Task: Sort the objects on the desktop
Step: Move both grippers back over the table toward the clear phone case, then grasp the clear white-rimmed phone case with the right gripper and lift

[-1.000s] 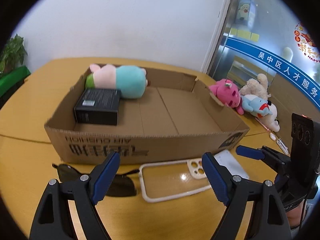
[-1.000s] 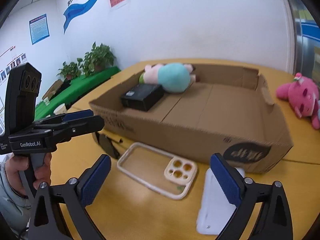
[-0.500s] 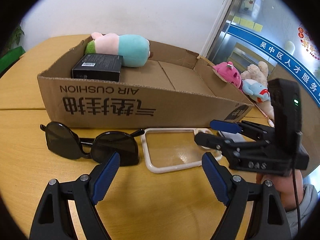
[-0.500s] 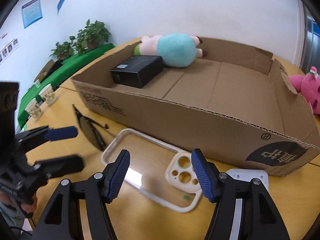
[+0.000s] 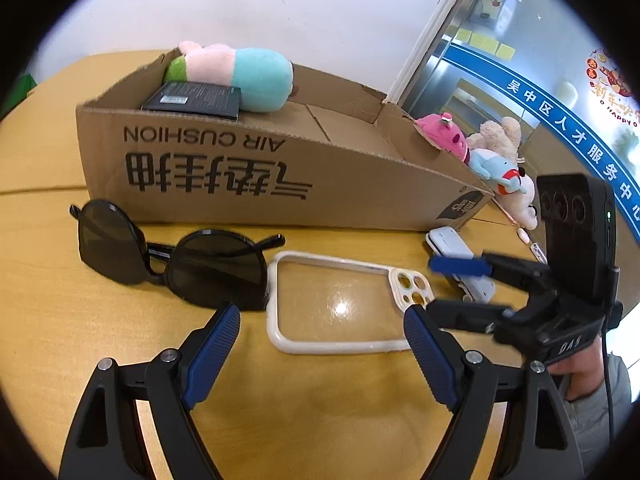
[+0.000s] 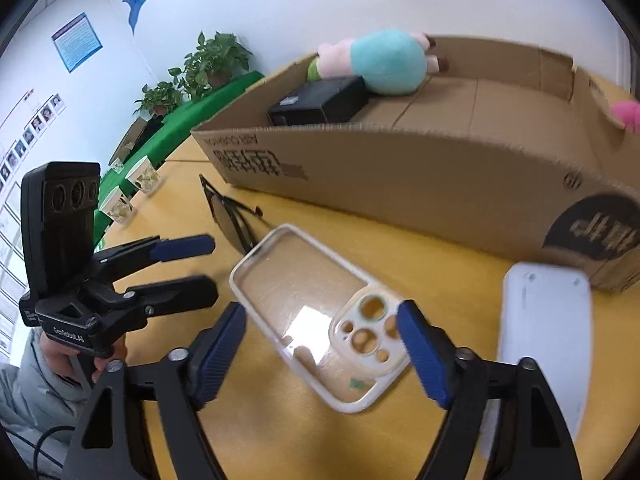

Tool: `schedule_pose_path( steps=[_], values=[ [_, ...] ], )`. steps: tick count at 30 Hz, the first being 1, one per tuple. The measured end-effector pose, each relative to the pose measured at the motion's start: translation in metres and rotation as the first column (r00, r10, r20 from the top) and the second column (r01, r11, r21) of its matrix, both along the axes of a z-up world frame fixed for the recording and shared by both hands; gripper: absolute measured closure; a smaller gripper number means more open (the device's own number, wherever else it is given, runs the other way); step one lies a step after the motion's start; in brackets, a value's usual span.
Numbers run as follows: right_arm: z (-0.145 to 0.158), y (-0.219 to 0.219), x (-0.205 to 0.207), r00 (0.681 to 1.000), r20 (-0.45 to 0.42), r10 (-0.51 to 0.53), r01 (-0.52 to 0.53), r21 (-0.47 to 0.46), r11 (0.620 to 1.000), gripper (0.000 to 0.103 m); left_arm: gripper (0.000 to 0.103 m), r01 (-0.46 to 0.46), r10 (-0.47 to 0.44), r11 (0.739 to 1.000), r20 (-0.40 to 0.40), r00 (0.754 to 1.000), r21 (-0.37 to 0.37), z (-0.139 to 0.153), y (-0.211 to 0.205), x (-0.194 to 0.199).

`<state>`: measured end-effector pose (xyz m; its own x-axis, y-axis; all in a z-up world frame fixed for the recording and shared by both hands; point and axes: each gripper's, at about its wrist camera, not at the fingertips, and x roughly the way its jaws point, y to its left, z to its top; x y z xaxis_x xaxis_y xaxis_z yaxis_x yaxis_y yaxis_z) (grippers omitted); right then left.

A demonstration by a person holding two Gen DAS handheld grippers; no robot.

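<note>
Both tongs spread wide and empty, tilted down toward the wooden surface (image 5: 60, 300). Left tongs (image 5: 322, 334) low over the near edge of the clear phone case (image 5: 340, 304), probably aimed there or at the sunglasses (image 5: 172, 256) just beside it. Right tongs (image 6: 322, 330), jaws just re-opened, straddling the camera end of the case without pressing it, so likely lined up for a grasp. Case, sunglasses and a white flat device (image 6: 548, 328) all lying outside, close along the front wall of the cardboard box (image 5: 280, 184), handy for lifting over the wall. Inside already: a black box (image 5: 192, 100) and a plush toy (image 5: 240, 76), pushed to the far left corner. More plush toys (image 5: 496, 156) beyond the right end, partly hidden by the wall. Box floor mostly hidden from the left view. White device cut by the right finger; kind unclear.
</note>
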<state>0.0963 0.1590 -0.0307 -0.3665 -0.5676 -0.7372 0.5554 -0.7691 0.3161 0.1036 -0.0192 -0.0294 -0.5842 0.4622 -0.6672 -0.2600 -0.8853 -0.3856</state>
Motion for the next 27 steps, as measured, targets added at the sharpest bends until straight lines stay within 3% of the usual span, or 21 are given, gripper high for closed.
schedule_pose_path(
  steps=[2, 3, 5, 6, 9, 13, 19, 22, 23, 27],
  values=[
    [0.002, -0.001, -0.003, 1.000, -0.027, 0.009, -0.009, 0.008, 1.000, 0.002, 0.019, 0.005, -0.005, 1.000, 0.012, 1.000, 0.005, -0.002, 0.001, 0.000],
    [-0.001, -0.004, -0.005, 0.999, -0.023, 0.028, -0.028, 0.005, 1.000, 0.001, 0.019, 0.005, -0.005, 1.000, 0.017, 1.000, 0.006, -0.003, 0.002, 0.000],
    [-0.015, -0.011, -0.009, 0.998, 0.033, 0.045, -0.047, 0.034, 0.998, 0.000, 0.019, 0.004, -0.004, 1.000, 0.020, 1.000, 0.012, -0.003, 0.002, 0.002],
    [-0.015, -0.013, -0.006, 0.999, 0.013, 0.044, -0.045, 0.052, 0.998, 0.000, 0.019, 0.003, -0.003, 1.000, 0.022, 1.000, 0.017, -0.004, 0.002, 0.003],
    [-0.014, -0.016, 0.014, 0.991, 0.049, 0.127, -0.127, -0.019, 0.992, 0.001, 0.019, -0.006, 0.005, 1.000, 0.038, 0.999, 0.024, -0.006, 0.000, 0.004],
    [-0.013, -0.020, 0.044, 0.984, 0.046, 0.174, -0.173, -0.022, 0.985, 0.001, 0.019, -0.001, 0.000, 1.000, 0.039, 0.999, 0.025, -0.006, 0.000, 0.007],
    [-0.017, -0.038, 0.054, 0.992, -0.013, 0.127, -0.126, 0.094, 0.988, 0.002, 0.020, 0.010, -0.012, 0.999, 0.038, 0.999, 0.042, -0.006, 0.007, 0.006],
    [-0.020, -0.056, 0.065, 0.982, -0.085, 0.171, -0.148, 0.222, 0.964, 0.015, 0.019, 0.012, -0.014, 0.999, 0.042, 0.999, 0.043, -0.005, 0.008, 0.006],
    [-0.019, -0.060, 0.068, 0.977, -0.106, 0.183, -0.152, 0.252, 0.956, 0.026, 0.019, 0.010, -0.013, 0.999, 0.045, 0.999, 0.051, -0.005, 0.008, 0.006],
    [-0.017, -0.051, 0.067, 0.984, -0.087, 0.154, -0.136, 0.193, 0.972, 0.026, 0.019, 0.011, -0.015, 0.997, 0.049, 0.999, 0.077, -0.004, 0.006, 0.009]
  ],
)
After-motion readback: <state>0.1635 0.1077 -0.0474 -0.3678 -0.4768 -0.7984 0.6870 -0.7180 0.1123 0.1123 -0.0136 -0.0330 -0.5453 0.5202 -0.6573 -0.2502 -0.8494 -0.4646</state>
